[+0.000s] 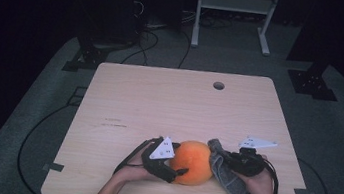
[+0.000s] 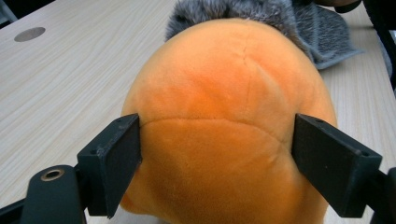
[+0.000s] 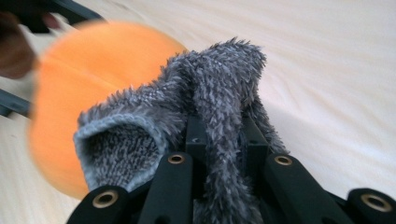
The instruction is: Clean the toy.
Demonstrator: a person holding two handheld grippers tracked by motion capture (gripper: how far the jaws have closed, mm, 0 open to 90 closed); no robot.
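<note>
A round orange plush ball [image 1: 192, 162] sits near the counter's [image 1: 159, 100] front edge, with a fuzzy grey cloth [image 1: 225, 170] touching its right side. The left claw [image 1: 175, 164] stands wide, its jaws pressing the ball's flanks. The right claw [image 1: 226, 159] pinches the cloth tight. The right gripper view shows the cloth's knitted underside and folded pile; the high view shows a round hole [image 1: 218, 85] near the far edge.

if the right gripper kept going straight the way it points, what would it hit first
Probably the orange plush ball: the right gripper, shut on the grey fuzzy cloth, points toward it from close by, though depth is unclear.
</note>
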